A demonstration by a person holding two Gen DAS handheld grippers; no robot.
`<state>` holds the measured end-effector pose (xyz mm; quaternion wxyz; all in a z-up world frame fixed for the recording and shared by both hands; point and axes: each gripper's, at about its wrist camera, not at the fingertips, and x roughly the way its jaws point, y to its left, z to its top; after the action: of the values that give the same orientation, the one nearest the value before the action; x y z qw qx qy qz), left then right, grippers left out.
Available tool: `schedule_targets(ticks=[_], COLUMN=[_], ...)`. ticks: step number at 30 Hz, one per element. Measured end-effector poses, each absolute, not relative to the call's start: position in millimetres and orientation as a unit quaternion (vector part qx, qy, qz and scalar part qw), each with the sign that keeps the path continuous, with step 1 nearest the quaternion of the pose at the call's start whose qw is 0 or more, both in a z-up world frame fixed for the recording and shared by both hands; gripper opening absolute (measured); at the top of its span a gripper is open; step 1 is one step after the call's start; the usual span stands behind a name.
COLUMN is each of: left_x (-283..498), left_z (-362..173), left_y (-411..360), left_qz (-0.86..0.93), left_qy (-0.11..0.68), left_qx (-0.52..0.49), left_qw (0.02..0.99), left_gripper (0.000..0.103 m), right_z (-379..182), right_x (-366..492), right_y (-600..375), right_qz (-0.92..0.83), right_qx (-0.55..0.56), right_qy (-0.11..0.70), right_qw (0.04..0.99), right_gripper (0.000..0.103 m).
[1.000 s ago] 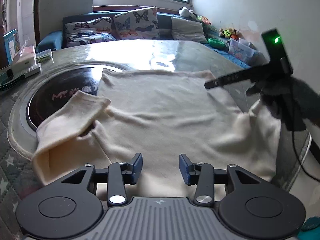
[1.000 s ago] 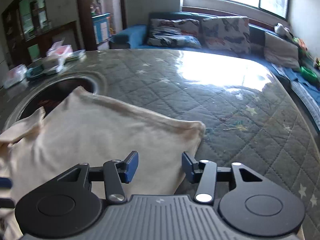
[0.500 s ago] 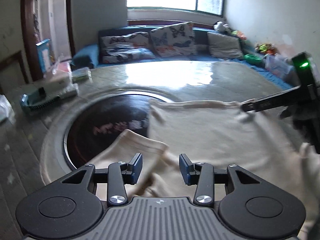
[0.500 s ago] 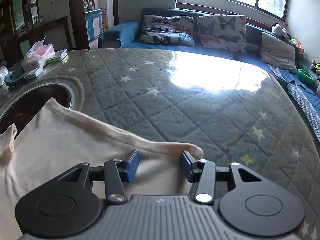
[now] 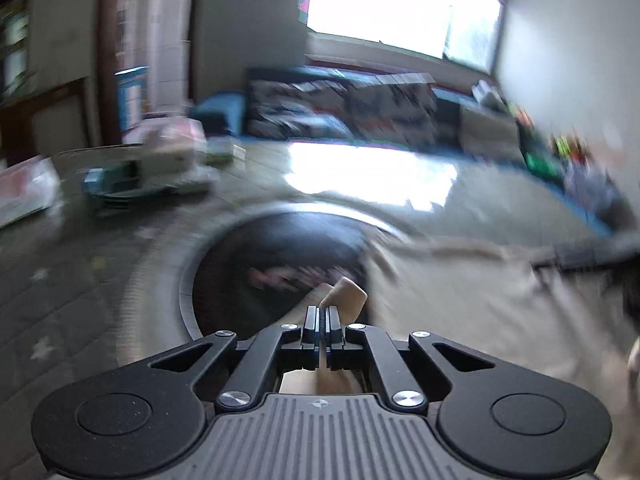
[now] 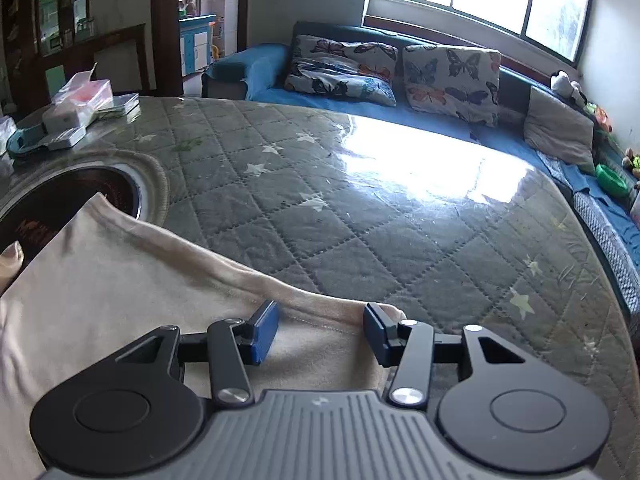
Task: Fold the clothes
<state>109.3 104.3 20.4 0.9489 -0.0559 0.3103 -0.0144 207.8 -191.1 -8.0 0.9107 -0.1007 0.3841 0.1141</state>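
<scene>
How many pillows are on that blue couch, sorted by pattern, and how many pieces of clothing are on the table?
Butterfly-print pillows: 2
Plain grey pillows: 1
Cream garments: 1, a fold of it pinched in the left claw; the right claw is open over its edge
Total: 4

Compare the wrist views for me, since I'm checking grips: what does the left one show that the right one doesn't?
Left only: the left gripper shut on the sleeve, in heavy motion blur. Right only: the right gripper open, straddling the cream shirt's corner, and sharp butterfly cushions. Both: the shirt, the quilted table and its dark round inset.
</scene>
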Motion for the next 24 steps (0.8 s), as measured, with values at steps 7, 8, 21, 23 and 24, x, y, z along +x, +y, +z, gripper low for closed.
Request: schedule_targets(ticks=[7, 8, 21, 23, 24], left_x=[78.9, 75.0, 39.9, 43.2, 45.0], left_z=[33.7, 32.1, -5.7, -6.6, -6.2], left_y=[180.3, 190.2, 234.5, 235.2, 235.5], left_qz=[0.071, 0.083, 0.159, 0.163, 0.163], left_qy=[0.279, 0.277, 0.313, 0.314, 0.314], left_qx=[-0.122, -0.128, -0.140, -0.136, -0.134], left_qw=[0.950, 0.949, 0.926, 0.925, 0.926], left_gripper=[0.002, 0.002, 0.003, 0.003, 0.003], right_z=[6.0, 7.6, 20.4, 18.7, 16.4], right_x=[164.8, 157.2, 55.5, 43.5, 36.7], right_y=[-165.0, -158.8, -60.2, -42.2, -32.4], right_qz=[0.174, 0.187, 0.387, 0.425, 0.444], right_qx=[-0.122, -0.127, -0.203, -0.210, -0.215], right_qy=[0.371, 0.370, 0.327, 0.322, 0.320], right_qw=[0.904, 0.901, 0.838, 0.819, 0.809], right_gripper=[0.050, 0.052, 0.053, 0.053, 0.053])
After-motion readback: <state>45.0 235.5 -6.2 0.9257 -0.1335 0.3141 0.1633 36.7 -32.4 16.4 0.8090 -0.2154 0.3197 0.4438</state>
